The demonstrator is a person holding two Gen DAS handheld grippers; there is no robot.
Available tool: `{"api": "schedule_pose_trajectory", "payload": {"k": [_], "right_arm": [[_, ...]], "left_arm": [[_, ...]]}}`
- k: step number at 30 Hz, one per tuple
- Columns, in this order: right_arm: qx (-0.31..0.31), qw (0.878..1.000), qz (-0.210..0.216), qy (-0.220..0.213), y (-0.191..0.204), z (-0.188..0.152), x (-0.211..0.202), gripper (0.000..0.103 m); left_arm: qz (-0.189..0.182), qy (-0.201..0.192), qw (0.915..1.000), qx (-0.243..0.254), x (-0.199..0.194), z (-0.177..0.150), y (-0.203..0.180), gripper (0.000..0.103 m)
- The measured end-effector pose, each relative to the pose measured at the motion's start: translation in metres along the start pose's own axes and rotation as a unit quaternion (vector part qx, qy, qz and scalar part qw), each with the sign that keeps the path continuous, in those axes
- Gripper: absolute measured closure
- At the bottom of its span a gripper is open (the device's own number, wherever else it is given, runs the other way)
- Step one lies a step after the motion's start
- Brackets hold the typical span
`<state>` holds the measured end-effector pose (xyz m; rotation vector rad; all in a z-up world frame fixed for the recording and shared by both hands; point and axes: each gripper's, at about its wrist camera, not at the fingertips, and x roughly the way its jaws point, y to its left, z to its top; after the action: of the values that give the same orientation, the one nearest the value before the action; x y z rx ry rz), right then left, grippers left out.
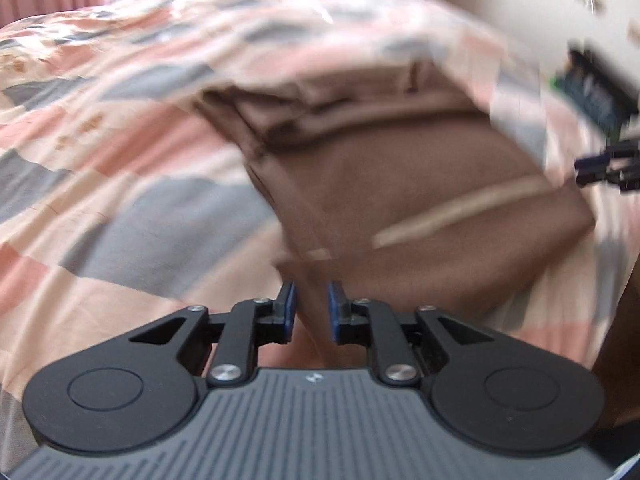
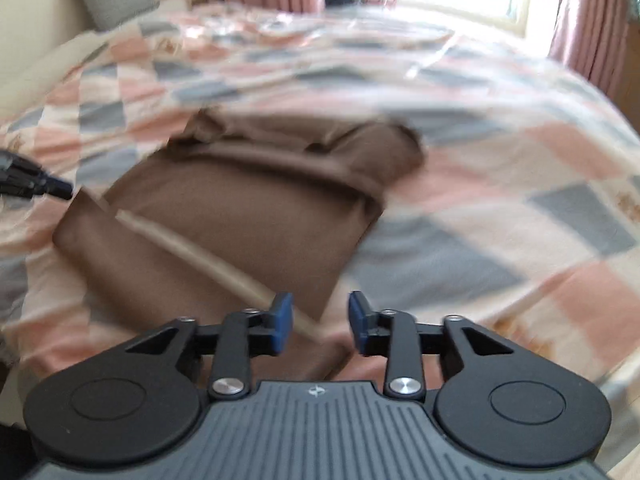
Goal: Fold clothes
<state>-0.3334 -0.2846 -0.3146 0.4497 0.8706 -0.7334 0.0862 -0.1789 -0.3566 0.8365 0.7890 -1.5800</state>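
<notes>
Hand-held gripper [image 2: 318, 322] — parted, brown garment [image 2: 248, 216] just ahead, unheld

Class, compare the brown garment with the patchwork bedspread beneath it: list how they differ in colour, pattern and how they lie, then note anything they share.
1. The folded brown fabric garment is one plain colour with a single pale stripe; the pink, grey and cream checked bedspread is patterned all over.
2. The garment is folded into layers; the bedspread lies spread out.
3. The garment covers a small patch; the bedspread fills the view.
Both are soft cloth.
</notes>
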Motion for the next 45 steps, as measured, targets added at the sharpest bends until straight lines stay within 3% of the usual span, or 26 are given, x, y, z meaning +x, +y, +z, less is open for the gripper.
{"api": "schedule_pose_trajectory", "payload": {"k": [3, 5, 7, 9, 10, 13, 15, 16, 17, 18, 19, 21, 25, 31, 34, 36, 40, 41, 43, 45], "right_arm": [[0.007, 0.999, -0.012, 0.041, 0.001, -0.005, 0.028, 0.065], [0.015, 0.999, -0.023, 0.031, -0.002, -0.001, 0.025, 0.065], [0.038, 0.999, -0.027, 0.011, -0.008, 0.001, 0.011, 0.061], [0.090, 0.996, -0.019, 0.001, -0.020, -0.005, -0.005, 0.052], [0.126, 0.992, -0.011, 0.002, -0.027, -0.011, -0.010, 0.051], [0.229, 0.973, 0.019, 0.007, -0.050, -0.030, -0.005, 0.051], [0.255, 0.965, 0.056, 0.013, -0.059, -0.032, 0.011, 0.053], [0.266, 0.961, 0.076, 0.016, -0.063, -0.032, 0.019, 0.059], [0.257, 0.963, 0.082, 0.019, -0.062, -0.030, 0.024, 0.079], [0.240, 0.967, 0.083, 0.021, -0.059, -0.027, 0.028, 0.098], [0.223, 0.971, 0.084, 0.023, -0.056, -0.023, 0.031, 0.098], [0.192, 0.978, 0.079, -0.014, -0.051, -0.016, 0.021, 0.099], [0.158, 0.981, 0.082, -0.082, -0.048, -0.001, 0.010, 0.099], [0.147, 0.988, 0.042, -0.014, -0.047, -0.006, 0.054, 0.099], [0.155, 0.987, 0.035, 0.013, -0.046, -0.007, 0.057, 0.091], [0.150, 0.988, 0.023, 0.024, -0.044, -0.003, 0.053, 0.073], [0.138, 0.990, -0.002, 0.004, -0.036, 0.022, 0.026, 0.058], [0.134, 0.991, -0.005, -0.007, -0.032, 0.027, 0.018, 0.049], [0.128, 0.992, -0.013, -0.006, -0.027, 0.030, 0.012, 0.048], [0.119, 0.992, -0.023, 0.025, -0.020, 0.027, 0.022, 0.048]], "left_arm": [[0.022, 0.032, 0.9990, 0.022, 0.011, -0.001, -0.012, 0.089], [0.020, 0.032, 0.9993, 0.005, 0.000, -0.003, -0.011, 0.089], [0.007, 0.034, 0.9988, -0.035, -0.010, -0.005, -0.004, 0.087], [-0.010, 0.034, 0.9958, -0.084, -0.017, -0.005, 0.005, 0.069], [-0.014, 0.030, 0.9929, -0.115, -0.016, -0.005, 0.011, 0.068], [-0.032, 0.027, 0.9804, -0.193, -0.004, -0.002, 0.029, 0.070], [-0.045, 0.027, 0.9744, -0.218, 0.009, -0.001, 0.035, 0.078], [-0.049, 0.028, 0.9732, -0.223, 0.012, -0.001, 0.036, 0.085], [-0.053, 0.028, 0.9720, -0.227, 0.016, -0.001, 0.038, 0.100], [-0.055, 0.026, 0.9716, -0.229, 0.017, -0.001, 0.038, 0.100], [-0.052, 0.019, 0.9734, -0.222, 0.012, -0.002, 0.036, 0.101], [-0.054, 0.004, 0.9769, -0.207, 0.001, -0.005, 0.032, 0.102], [-0.042, -0.011, 0.9786, -0.201, -0.003, -0.013, 0.031, 0.101], [-0.016, 0.017, 0.9855, -0.168, 0.026, -0.009, 0.021, 0.098], [0.009, 0.052, 0.9889, -0.139, 0.030, 0.003, 0.013, 0.096], [0.039, 0.080, 0.9871, -0.133, 0.025, 0.017, 0.006, 0.089], [0.085, 0.113, 0.9805, -0.136, 0.009, 0.042, -0.006, 0.074], [0.093, 0.122, 0.9781, -0.141, 0.006, 0.046, -0.009, 0.072], [0.114, 0.152, 0.9699, -0.152, 0.010, 0.049, -0.015, 0.068], [0.126, 0.172, 0.9635, -0.163, 0.016, 0.048, -0.019, 0.068]]}}
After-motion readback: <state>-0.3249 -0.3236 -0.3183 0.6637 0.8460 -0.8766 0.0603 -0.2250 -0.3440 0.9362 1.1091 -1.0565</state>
